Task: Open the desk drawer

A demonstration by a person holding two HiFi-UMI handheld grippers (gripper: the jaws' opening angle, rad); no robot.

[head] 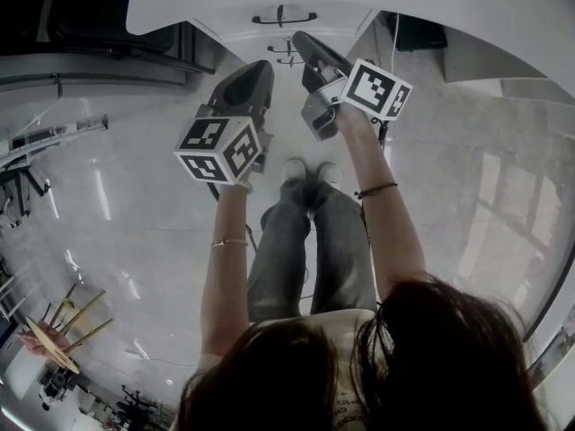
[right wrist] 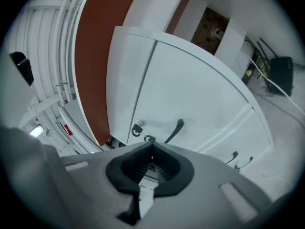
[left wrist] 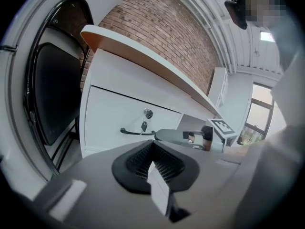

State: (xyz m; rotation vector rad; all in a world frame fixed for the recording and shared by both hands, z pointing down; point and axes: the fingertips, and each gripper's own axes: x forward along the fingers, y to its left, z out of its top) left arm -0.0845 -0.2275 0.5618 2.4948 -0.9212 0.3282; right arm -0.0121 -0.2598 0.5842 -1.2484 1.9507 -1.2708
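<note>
The white, flat-fronted desk drawer (left wrist: 114, 113) sits shut directly under the curved white desk top (left wrist: 157, 63), with its face upright and flush. A slim dark bar handle (left wrist: 136, 132) crosses its front, just below a round silver lock (left wrist: 148, 113) with a dark key (left wrist: 144, 126) hanging from it.

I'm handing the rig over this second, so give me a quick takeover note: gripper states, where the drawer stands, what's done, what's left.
Left gripper: shut, empty, held short of the desk.
Right gripper: shut, empty, aimed toward the handle of the top drawer, not on it.
Top drawer: closed, with a key hanging in its lock.
Done: nothing yet; both grippers face the drawer front.
Left: open a gripper, close it on the handle, pull the drawer out.
</note>
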